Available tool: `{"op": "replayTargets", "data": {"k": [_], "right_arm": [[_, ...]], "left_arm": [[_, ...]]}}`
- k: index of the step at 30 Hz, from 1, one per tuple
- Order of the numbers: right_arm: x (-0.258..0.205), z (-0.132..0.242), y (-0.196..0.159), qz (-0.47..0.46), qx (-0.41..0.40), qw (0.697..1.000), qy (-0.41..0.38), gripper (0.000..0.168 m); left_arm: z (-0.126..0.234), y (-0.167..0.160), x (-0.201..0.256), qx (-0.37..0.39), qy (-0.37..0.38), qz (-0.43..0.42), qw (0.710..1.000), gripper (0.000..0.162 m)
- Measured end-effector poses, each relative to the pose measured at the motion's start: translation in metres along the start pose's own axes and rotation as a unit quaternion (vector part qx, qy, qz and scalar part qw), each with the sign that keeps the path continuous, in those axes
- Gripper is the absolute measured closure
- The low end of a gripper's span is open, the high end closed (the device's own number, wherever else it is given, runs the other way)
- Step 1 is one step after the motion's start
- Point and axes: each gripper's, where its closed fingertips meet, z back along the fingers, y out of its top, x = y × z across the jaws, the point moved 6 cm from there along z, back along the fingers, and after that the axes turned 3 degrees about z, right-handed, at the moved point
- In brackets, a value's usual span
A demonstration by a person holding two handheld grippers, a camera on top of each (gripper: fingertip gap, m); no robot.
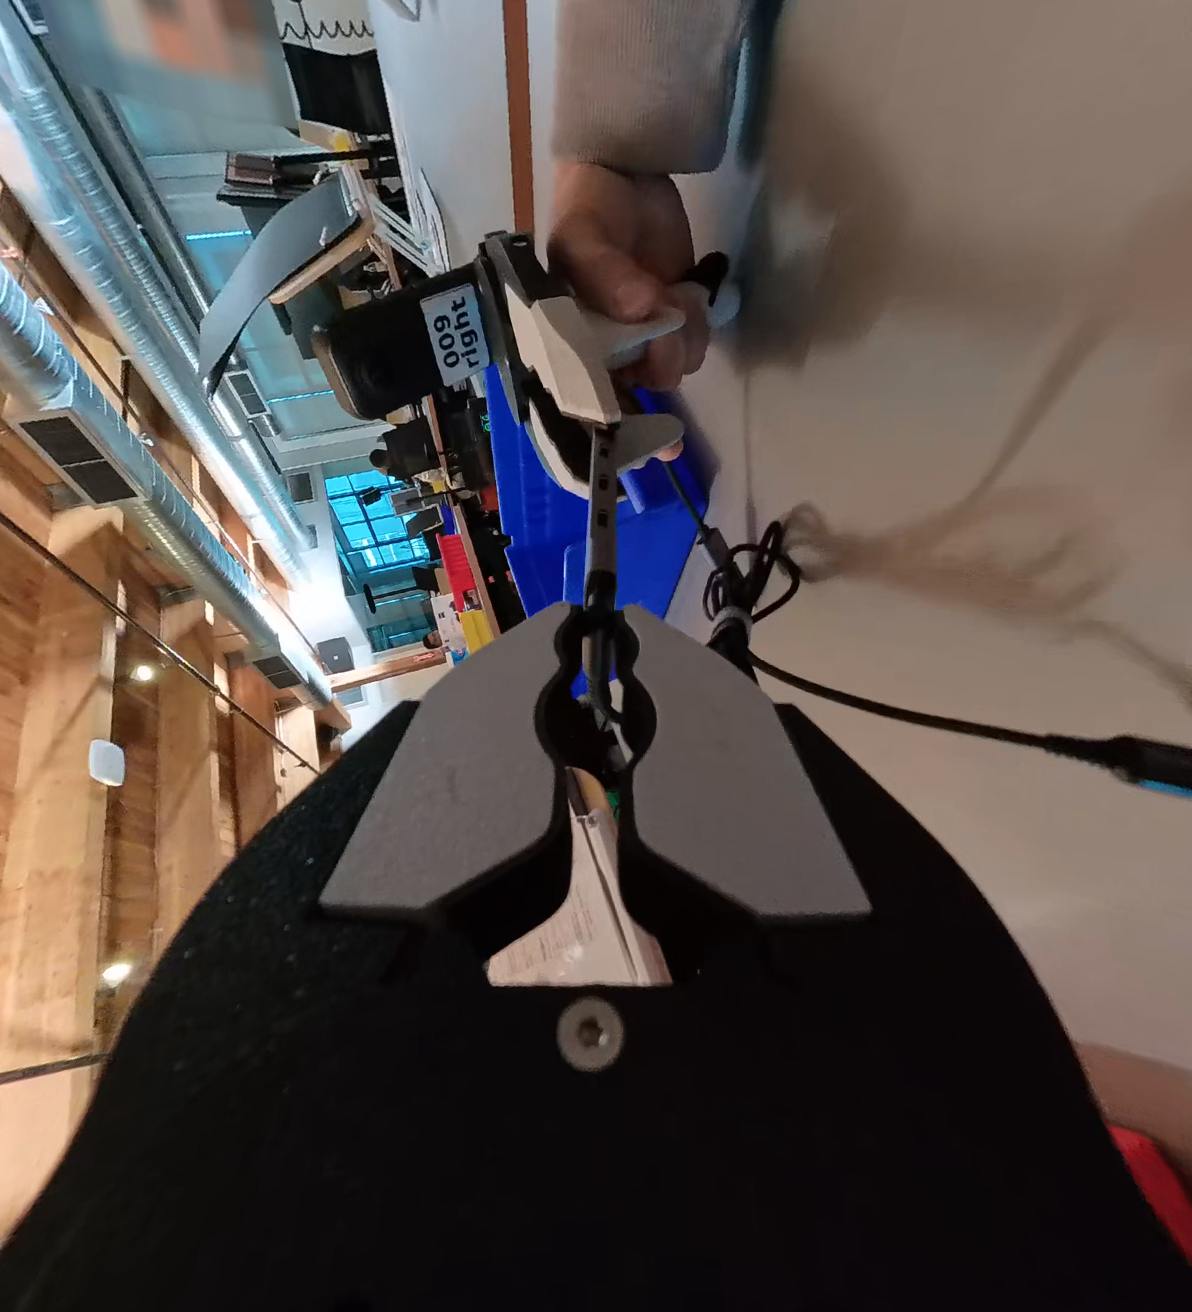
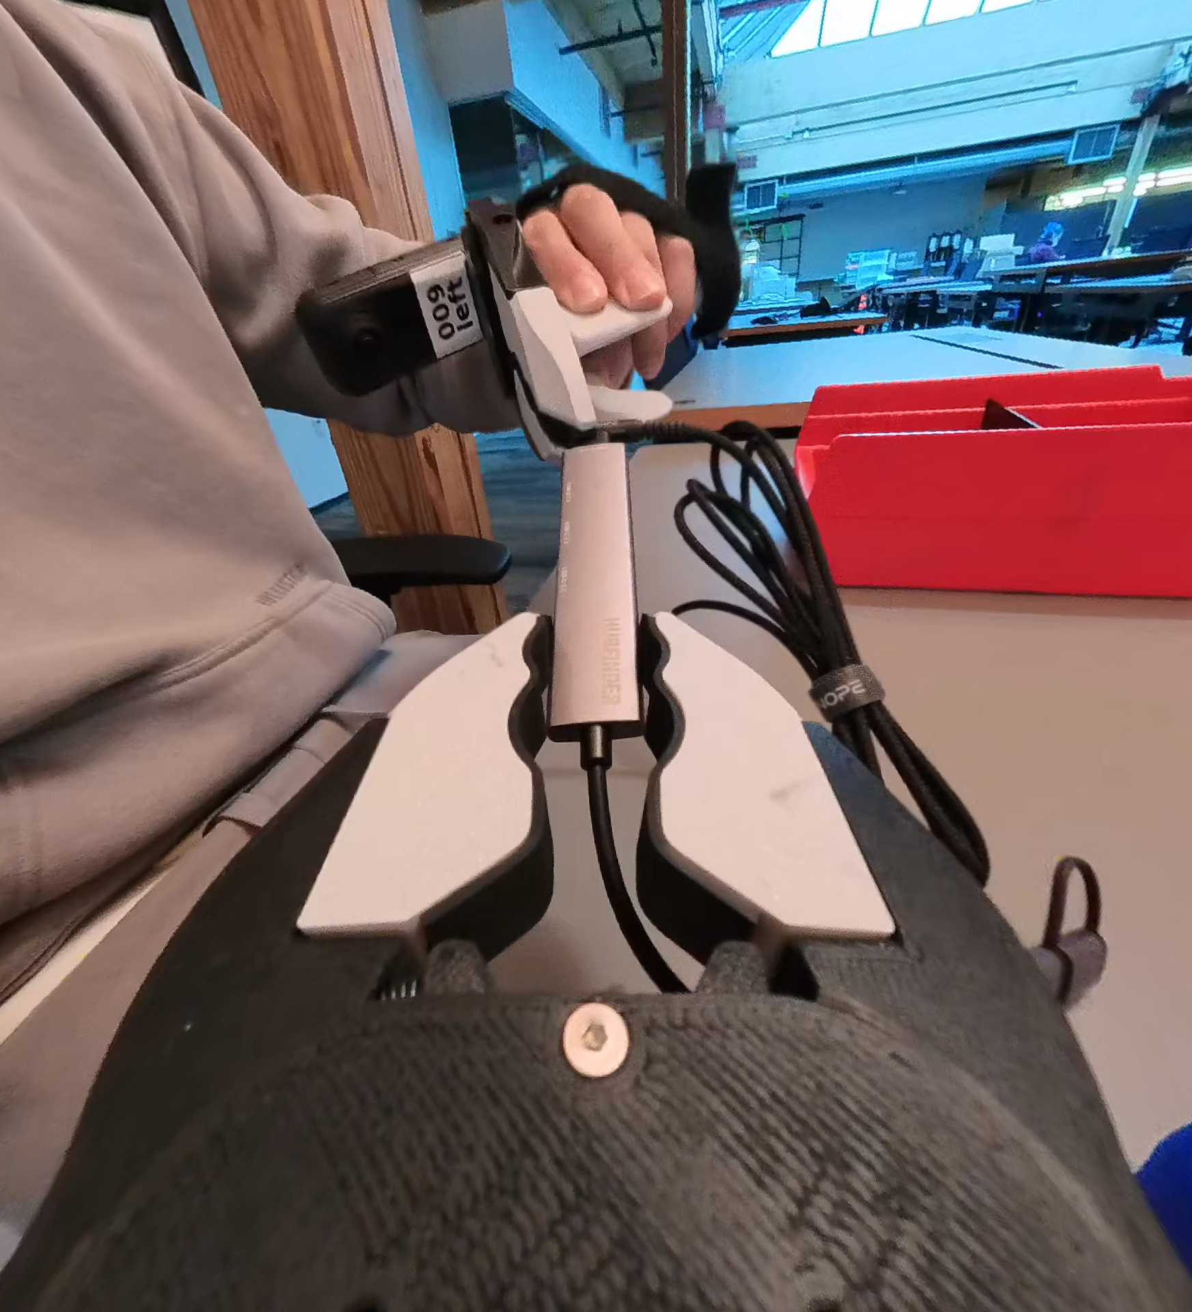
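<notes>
The right gripper (image 2: pixel 596 681) is clamped around the near end of a slim silver-grey metal hub bar (image 2: pixel 593 589), at frame centre. The bar's long axis runs straight away to the left gripper (image 2: pixel 603 426), which pinches a black cable plug (image 2: pixel 639 426) at its far end. A strapped coil of black braided cable (image 2: pixel 802 603) hangs right, before a red plastic bin (image 2: pixel 1026 511).

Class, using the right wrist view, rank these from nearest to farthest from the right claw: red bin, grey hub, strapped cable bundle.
1. Grey hub: gripped in the right claw.
2. Strapped cable bundle: just right of it, on the table.
3. Red bin: farther back, right.
</notes>
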Motion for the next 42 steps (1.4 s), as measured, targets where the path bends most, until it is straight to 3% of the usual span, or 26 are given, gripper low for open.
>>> {"op": "replayTargets", "data": {"k": [7,24,36,42], "right_arm": [[0.001,0.002,0.001,-0.009,0.008,1.0,0.011,0.144],[0.005,0.003,0.001,-0.035,0.014,0.999,0.024,0.144],[0.002,0.011,0.005,-0.028,0.056,0.997,0.039,0.144],[0.001,0.008,0.004,-0.034,0.04,0.997,0.055,0.144]], "left_arm": [[-0.001,0.0,0.004,0.017,-0.018,0.043,0.999,0.155],[-0.004,0.006,0.015,0.03,-0.038,0.028,0.998,0.155],[-0.007,0.013,0.008,0.045,0.01,0.044,0.998,0.155],[-0.001,0.012,0.011,0.053,0.018,0.034,0.998,0.152]]}}
